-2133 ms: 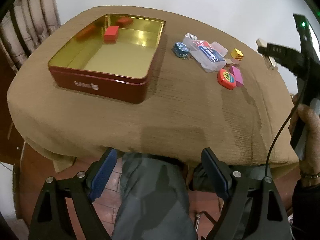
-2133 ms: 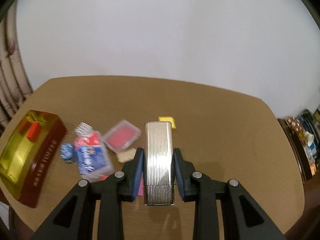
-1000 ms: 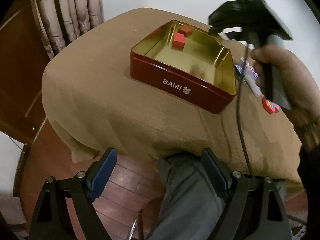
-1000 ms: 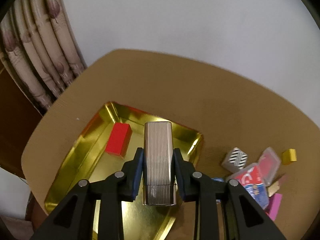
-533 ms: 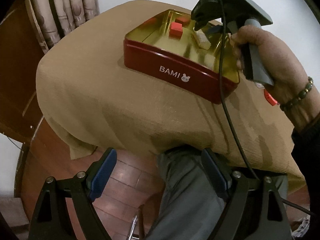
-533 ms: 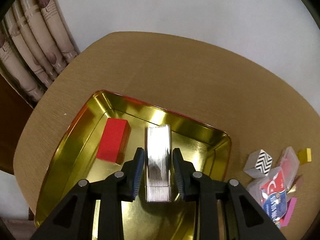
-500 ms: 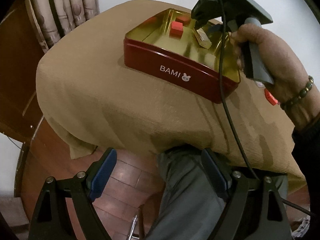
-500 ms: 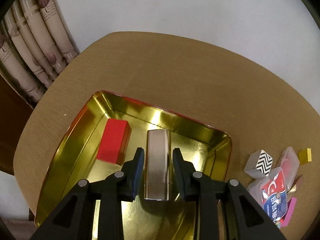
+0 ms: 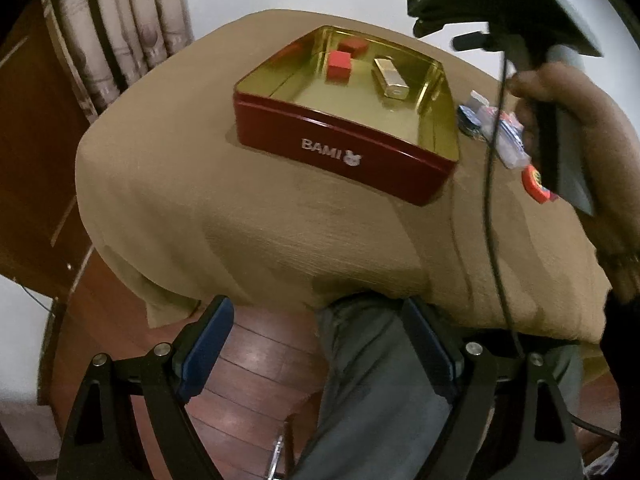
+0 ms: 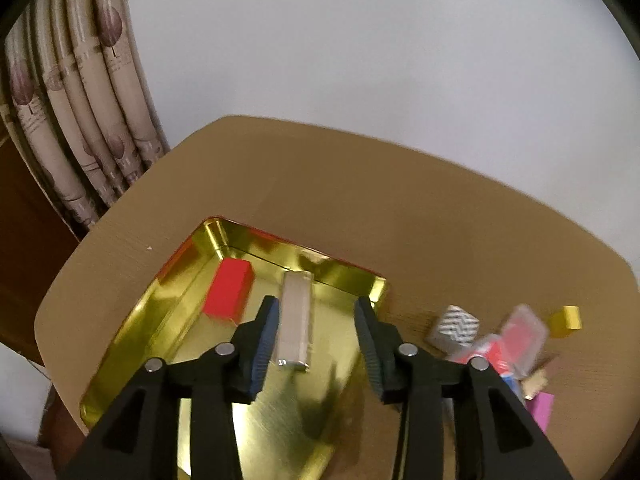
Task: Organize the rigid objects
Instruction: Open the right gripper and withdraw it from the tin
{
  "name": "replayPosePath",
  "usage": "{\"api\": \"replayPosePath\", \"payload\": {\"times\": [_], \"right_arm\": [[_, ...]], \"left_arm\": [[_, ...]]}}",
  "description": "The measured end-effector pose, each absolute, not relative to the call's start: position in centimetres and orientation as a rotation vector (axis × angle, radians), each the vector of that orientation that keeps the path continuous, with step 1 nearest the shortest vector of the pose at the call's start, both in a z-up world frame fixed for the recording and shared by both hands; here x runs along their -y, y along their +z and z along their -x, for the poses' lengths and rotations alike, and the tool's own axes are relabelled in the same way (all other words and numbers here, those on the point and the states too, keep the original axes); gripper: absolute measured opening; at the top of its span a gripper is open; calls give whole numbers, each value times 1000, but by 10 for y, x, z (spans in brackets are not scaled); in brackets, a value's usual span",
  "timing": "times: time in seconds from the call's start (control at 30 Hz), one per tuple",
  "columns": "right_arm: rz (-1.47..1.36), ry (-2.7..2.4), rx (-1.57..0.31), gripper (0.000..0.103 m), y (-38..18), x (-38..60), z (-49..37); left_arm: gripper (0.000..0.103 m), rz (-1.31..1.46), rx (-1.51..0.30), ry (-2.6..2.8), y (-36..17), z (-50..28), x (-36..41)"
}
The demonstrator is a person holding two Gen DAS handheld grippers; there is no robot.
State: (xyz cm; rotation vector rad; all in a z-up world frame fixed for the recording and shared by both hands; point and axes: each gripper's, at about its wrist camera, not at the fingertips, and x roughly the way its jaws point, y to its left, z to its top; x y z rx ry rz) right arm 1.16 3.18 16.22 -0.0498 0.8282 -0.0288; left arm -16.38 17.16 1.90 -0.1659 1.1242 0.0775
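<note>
A red tin with a gold inside (image 9: 344, 152) (image 10: 132, 344) stands on the brown table. A ribbed silver metal case (image 10: 295, 320) (image 9: 390, 78) lies flat inside it, beside a red block (image 10: 230, 294) (image 9: 338, 65). My right gripper (image 10: 316, 336) is open above the tin, and the silver case shows between its fingers, free of them. It shows in the left wrist view (image 9: 448, 12), held high over the tin's right side. My left gripper (image 9: 320, 344) is open and empty, off the table's near edge, over the person's leg.
Several small items lie right of the tin: a zigzag-patterned cube (image 10: 454, 326), a clear case with a red card (image 10: 520, 334), a yellow block (image 10: 566, 320), a pink piece (image 10: 540, 410), a round red item (image 9: 536, 184). Curtains (image 10: 80, 120) hang at the left.
My right gripper carried the silver case from the pile of items over to the tin, lowered it inside, opened, and has lifted clear. The case now lies on the tin's floor.
</note>
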Motion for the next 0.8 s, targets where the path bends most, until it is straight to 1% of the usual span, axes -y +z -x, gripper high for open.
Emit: {"api": "replayPosePath", "payload": {"times": [0.07,0.27,0.47,0.67,0.8], "right_arm": [[66,-49,-792,53,170,-24,6],[89,-109,-697,54,194,12,58],[90,-171,-616,58,212,52,99],[65,-223,-581,61,217,101,128],[22,-258,-590,61,212,144,140]], "left_arm": [[83,142,-1116,71,22,165,-165],[83,46,-1064,61,35,173,-138],[83,53,-1030,16,40,169,-113],[83,46,-1000,-49,42,155,-74],[83,9,-978,-91,45,143,-46]]}}
